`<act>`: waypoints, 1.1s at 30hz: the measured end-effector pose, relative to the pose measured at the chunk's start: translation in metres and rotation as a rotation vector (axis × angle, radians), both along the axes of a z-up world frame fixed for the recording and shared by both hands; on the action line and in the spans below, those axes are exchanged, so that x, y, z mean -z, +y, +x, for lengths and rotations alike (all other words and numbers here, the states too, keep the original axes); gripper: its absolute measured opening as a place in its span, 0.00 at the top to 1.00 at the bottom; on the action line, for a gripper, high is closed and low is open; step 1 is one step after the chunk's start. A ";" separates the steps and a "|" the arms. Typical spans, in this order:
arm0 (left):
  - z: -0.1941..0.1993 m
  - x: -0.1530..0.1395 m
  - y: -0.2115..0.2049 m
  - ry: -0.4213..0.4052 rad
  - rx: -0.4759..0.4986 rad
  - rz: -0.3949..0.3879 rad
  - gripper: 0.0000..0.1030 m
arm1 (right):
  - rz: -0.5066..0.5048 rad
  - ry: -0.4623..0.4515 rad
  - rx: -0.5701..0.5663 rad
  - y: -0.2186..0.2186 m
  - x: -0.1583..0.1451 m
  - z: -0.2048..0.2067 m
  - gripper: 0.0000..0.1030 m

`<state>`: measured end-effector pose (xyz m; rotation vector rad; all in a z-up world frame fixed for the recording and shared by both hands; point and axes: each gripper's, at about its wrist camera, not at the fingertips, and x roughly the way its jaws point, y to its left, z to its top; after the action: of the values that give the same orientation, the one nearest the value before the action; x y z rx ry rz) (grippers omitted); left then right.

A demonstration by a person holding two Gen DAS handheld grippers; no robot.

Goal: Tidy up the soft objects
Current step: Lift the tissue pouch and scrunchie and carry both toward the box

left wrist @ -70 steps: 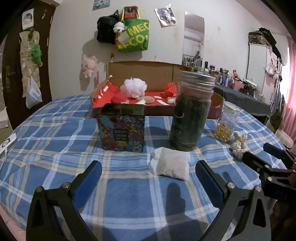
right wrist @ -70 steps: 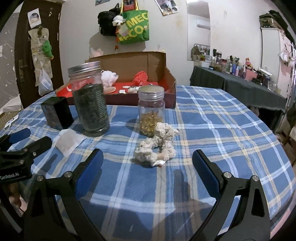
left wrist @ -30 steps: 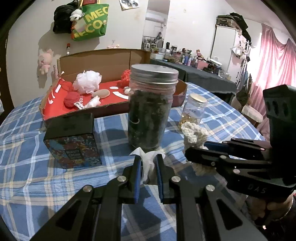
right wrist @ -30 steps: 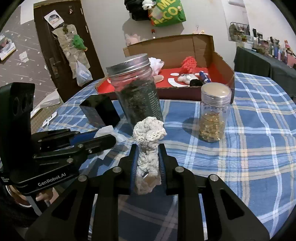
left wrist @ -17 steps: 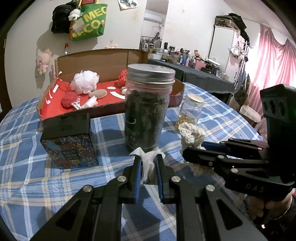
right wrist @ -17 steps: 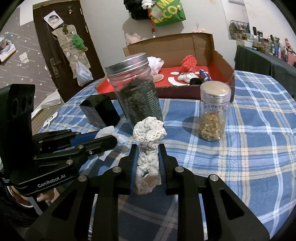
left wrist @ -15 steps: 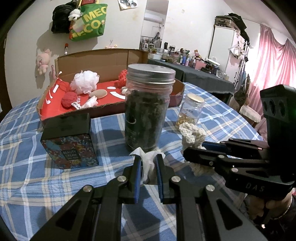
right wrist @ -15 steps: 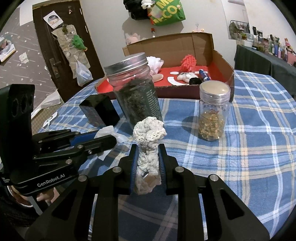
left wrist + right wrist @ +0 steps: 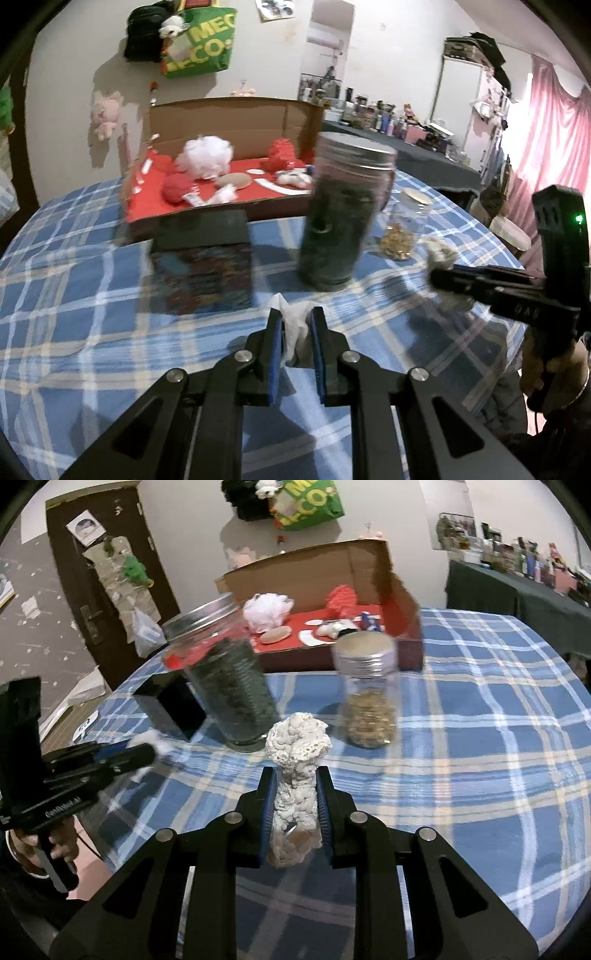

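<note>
My left gripper (image 9: 295, 325) is shut on a small white pouch (image 9: 294, 325) and holds it above the plaid tablecloth. My right gripper (image 9: 294, 786) is shut on a cream crocheted scrunchie (image 9: 297, 749), also lifted. The right gripper shows at the right of the left wrist view (image 9: 439, 275), the left gripper at the left of the right wrist view (image 9: 147, 755). A cardboard box with a red lining (image 9: 155, 206) stands at the back of the table and holds a white puff (image 9: 207, 155), red soft things and small pads.
A tall jar of dark contents (image 9: 343, 221), a small jar of yellow capsules (image 9: 404, 225) and a dark patterned tin (image 9: 203, 262) stand between the grippers and the box. The round table's edge (image 9: 576, 812) curves at the right. A dresser with clutter stands behind.
Both grippers closed on their objects since the earliest frames and lifted them. In the last half second both views have shifted and blurred, and the grippers have drawn apart.
</note>
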<state>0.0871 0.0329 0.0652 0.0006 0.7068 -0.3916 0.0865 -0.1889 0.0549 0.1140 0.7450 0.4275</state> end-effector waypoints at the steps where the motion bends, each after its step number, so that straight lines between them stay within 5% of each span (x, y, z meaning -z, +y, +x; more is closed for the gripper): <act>1: 0.000 0.000 0.007 0.005 -0.013 -0.004 0.85 | 0.001 0.003 0.012 -0.005 0.000 -0.001 0.80; 16: 0.011 0.000 0.064 0.021 -0.152 0.004 0.85 | -0.025 0.022 0.127 -0.050 -0.002 0.006 0.80; 33: 0.060 0.003 0.096 0.008 -0.150 0.065 0.85 | -0.056 0.024 0.152 -0.075 -0.011 0.048 0.80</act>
<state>0.1470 0.1285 0.0623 0.0076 0.7227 -0.2249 0.1344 -0.2636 0.0658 0.1226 0.7652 0.2605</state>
